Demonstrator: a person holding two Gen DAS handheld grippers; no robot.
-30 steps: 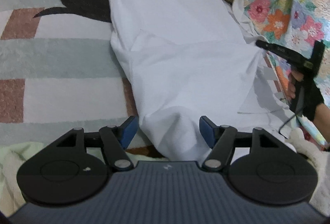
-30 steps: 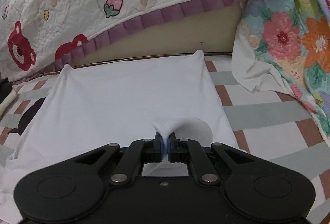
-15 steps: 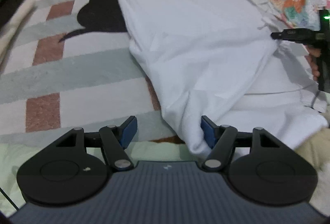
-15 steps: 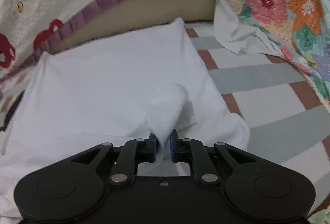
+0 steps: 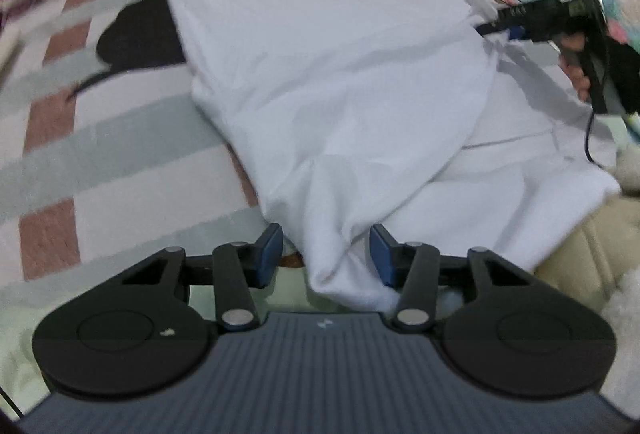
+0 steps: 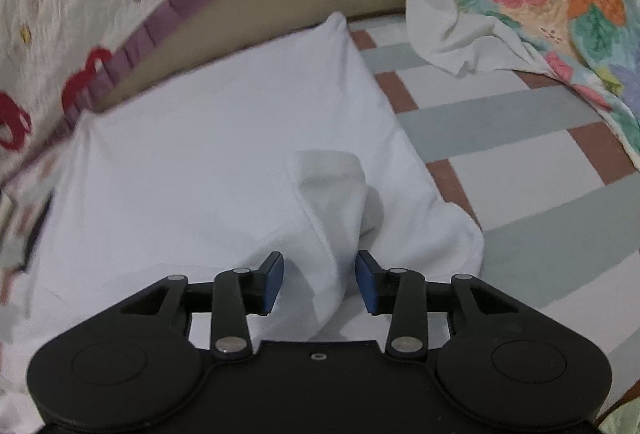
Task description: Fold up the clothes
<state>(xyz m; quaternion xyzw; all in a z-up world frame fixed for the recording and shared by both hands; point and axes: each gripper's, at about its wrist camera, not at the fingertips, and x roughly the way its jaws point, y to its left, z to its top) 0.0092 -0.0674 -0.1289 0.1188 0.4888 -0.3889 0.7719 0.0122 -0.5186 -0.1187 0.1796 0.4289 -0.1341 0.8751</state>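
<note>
**White garment between both sets of jaws**

You are closing your left gripper [image 5: 325, 254] around a bunched fold of the white garment [image 5: 332, 74]; cloth is touching only the right pad. Your right gripper [image 6: 319, 284] is opening, a raised fold standing loose between its pads. Both are pointing steeply down at the striped rug [image 6: 500, 122].

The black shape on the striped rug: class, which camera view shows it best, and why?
The left wrist view. There the black shape lies in plain sight on the striped rug, left of the white garment, which covers its right side. The right wrist view does not show it.
</note>
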